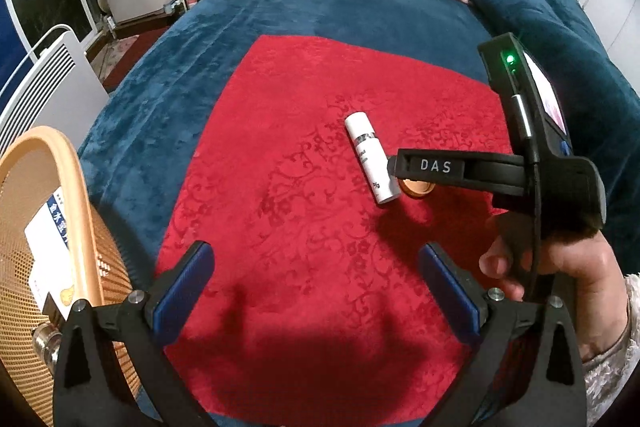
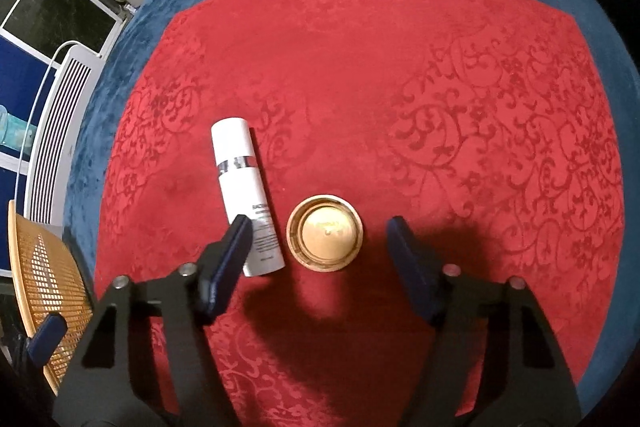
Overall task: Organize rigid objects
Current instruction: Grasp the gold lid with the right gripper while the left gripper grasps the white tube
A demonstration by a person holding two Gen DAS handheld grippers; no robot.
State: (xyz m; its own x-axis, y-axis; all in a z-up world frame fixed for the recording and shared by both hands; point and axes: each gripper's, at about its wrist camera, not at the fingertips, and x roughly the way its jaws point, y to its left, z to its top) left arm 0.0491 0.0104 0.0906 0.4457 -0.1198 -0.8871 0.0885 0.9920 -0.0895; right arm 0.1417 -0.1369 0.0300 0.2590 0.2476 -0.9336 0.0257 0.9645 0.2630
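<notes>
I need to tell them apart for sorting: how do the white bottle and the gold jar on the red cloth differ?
The white bottle is a long, slim cylinder; the gold jar is short and round. The bottle lies on its side, while the jar stands upright, its top facing the camera. The bottle is white with a silver band and print; the jar is shiny gold all over. Both rest side by side on the red cloth.

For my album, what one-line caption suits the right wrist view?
Open right gripper poised over a round gold jar beside a lying white tube on red patterned cloth.
</notes>
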